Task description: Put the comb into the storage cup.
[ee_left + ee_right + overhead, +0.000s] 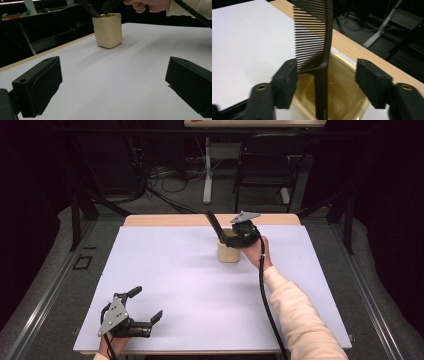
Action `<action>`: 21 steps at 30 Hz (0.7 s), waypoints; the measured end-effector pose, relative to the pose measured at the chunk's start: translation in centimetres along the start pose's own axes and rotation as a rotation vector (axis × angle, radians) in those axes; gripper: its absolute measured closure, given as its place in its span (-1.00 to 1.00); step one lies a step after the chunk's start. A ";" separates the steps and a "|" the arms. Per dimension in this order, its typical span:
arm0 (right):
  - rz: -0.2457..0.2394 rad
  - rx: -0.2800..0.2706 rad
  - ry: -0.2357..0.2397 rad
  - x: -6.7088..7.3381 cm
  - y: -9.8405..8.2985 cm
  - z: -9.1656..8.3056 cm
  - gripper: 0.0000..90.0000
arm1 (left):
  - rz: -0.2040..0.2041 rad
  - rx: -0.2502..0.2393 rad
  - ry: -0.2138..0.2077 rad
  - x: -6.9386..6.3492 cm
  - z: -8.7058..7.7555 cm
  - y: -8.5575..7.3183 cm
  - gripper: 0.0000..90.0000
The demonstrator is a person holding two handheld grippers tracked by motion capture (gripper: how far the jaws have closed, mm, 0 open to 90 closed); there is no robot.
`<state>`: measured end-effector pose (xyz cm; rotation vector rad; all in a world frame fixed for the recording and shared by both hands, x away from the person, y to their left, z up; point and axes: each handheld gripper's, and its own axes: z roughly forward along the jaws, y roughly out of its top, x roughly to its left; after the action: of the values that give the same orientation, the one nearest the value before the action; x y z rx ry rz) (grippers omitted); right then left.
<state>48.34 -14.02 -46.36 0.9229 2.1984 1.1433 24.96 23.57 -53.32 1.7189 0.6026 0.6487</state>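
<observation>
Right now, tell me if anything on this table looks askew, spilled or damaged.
Nothing spilled or broken. The black comb stands handle-down in the cream cup and leans against its rim, teeth upward. The right gripper is open on either side of it. The left gripper sits open near the table's front edge.

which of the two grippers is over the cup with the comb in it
The right gripper, at the table's far side: its open jaws straddle the black comb standing in the beige cup. The left gripper rests open near the front edge.
</observation>
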 end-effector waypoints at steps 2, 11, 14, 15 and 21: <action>0.007 0.011 0.015 0.0 0.0 -0.5 -0.44 | 0.001 0.000 0.002 -0.1 0.0 0.0 -0.98; 0.000 0.012 0.079 0.3 0.5 -2.1 -0.70 | 0.000 0.004 0.001 -0.1 0.1 0.0 -0.99; 0.004 0.017 0.102 0.2 0.5 -2.5 -0.78 | 0.001 0.003 0.004 -0.1 0.0 0.0 -0.99; 0.006 0.019 0.107 0.2 0.5 -2.6 -0.81 | 0.000 0.004 0.003 -0.1 0.0 0.0 -0.99; 0.005 0.029 0.135 0.2 0.3 -3.6 -0.97 | 0.000 0.005 0.001 -0.1 0.1 0.0 -0.99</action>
<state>45.93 -15.57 -44.21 0.8876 2.3270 1.2111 24.91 23.44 -53.33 1.7233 0.6054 0.6478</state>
